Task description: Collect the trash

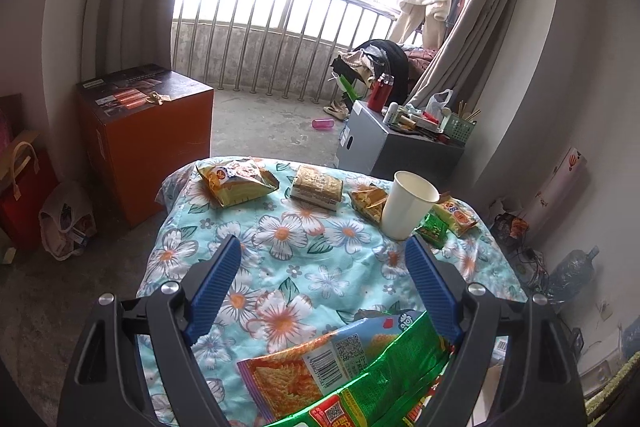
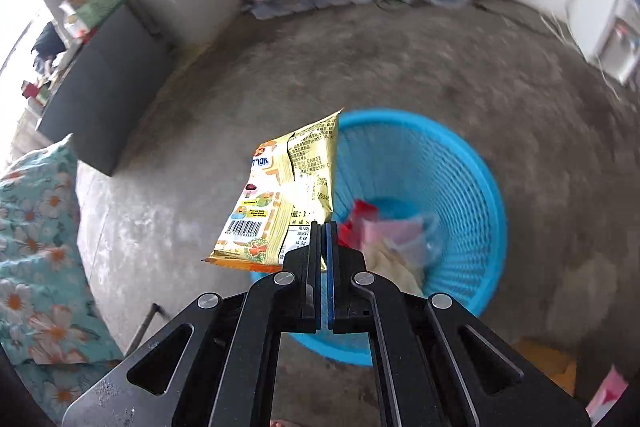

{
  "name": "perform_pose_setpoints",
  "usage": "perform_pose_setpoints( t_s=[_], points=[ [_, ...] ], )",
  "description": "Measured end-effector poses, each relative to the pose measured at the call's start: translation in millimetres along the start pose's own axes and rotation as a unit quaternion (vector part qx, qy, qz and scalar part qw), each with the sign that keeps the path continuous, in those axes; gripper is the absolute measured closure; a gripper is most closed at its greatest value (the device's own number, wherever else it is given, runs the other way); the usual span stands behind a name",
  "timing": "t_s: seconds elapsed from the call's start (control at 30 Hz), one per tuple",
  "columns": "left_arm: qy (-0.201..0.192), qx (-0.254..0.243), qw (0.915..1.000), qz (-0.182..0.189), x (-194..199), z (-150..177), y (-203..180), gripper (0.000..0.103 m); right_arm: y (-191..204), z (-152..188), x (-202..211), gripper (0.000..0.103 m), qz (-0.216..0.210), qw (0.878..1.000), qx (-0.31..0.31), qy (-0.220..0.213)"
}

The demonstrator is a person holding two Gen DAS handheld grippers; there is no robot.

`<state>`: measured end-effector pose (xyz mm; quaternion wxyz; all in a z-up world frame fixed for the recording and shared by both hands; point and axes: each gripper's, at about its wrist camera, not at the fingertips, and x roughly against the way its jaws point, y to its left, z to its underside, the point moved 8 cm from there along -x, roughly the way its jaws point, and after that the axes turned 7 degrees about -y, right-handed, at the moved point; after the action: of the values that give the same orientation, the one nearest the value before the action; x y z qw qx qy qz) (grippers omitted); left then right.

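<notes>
Yellow snack packet (image 2: 286, 195): you see a barcode and small printed Chinese text, too fine to read; "100g" in a nutrition table.
Green noodle wrapper (image 1: 352, 367): barcode and QR code, digits unreadable.
Orange box (image 1: 148, 131): label illegible.

Blue mesh basket (image 2: 452, 163), gold wrapper (image 2: 280, 203), turquoise floral cloth (image 1: 304, 251), white cup (image 1: 408, 205).

Floral quilt (image 1: 304, 267) under wrappers (image 1: 236, 183), cup (image 1: 408, 205)

Glossy foil wrapper (image 2: 280, 199); blue plastic mesh basket (image 2: 460, 187); rough concrete floor (image 2: 360, 59) (matt); floral cloth quilt (image 1: 304, 247).
</notes>
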<state>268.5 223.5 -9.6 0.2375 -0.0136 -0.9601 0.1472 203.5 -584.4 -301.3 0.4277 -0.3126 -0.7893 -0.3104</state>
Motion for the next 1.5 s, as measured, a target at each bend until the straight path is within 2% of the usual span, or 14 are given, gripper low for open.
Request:
perform_pose_setpoints(
  t_s=[0.03,0.07,0.13,0.17,0.27,0.37,0.57,0.7,0.8,0.87,0.97,1.07,1.23,1.5],
  points=[
    [-0.004,0.004,1.0,0.005,8,-2,0,0.021,-12,8,-11,0.099,0.012,1.0,-0.012,0.014],
    [-0.008,0.009,0.9999,0.01,17,-4,1,0.021,-21,13,-22,0.093,0.033,0.999,-0.015,0.021],
    [-0.02,0.023,0.9993,0.023,38,-8,1,0.021,-33,22,-40,0.077,0.039,0.998,-0.033,0.045],
    [-0.023,0.029,0.9989,0.027,48,-9,2,0.021,-39,24,-46,0.056,0.043,0.997,-0.04,0.058],
    [-0.036,0.031,0.9985,0.029,80,-11,4,0.021,-46,26,-28,0.054,0.041,0.996,-0.064,0.056],
    [-0.052,0.022,0.9979,0.03,111,-9,5,0.021,-34,18,18,0.052,-0.008,0.997,-0.073,0.028],
    [-0.053,0.02,0.9969,0.056,143,14,3,0.021,10,-1,145,0.048,-0.093,0.995,-0.009,-0.045],
    [-0.039,0.01,0.9966,0.072,147,42,1,0.021,51,12,243,0.044,-0.155,0.981,0.062,-0.1],
    [-0.023,0.004,0.996,0.086,148,66,-2,0.021,100,40,313,0.04,-0.209,0.958,0.141,-0.14],
    [-0.01,0.006,0.9952,0.097,148,81,-4,0.021,136,69,351,0.036,-0.246,0.934,0.205,-0.16],
    [0.007,0.01,0.9931,0.117,147,101,-8,0.021,182,117,380,0.032,-0.29,0.899,0.286,-0.163],
    [0.02,0.011,0.9901,0.139,146,117,-19,0.021,225,159,392,0.032,-0.308,0.866,0.357,-0.167],
    [0.021,-0.003,0.9843,0.175,154,131,-47,0.021,286,211,390,0.032,-0.291,0.817,0.463,-0.18],
    [0.033,-0.012,0.9785,0.203,150,117,-69,0.021,347,241,366,0.033,-0.283,0.774,0.544,-0.156]
  ],
)
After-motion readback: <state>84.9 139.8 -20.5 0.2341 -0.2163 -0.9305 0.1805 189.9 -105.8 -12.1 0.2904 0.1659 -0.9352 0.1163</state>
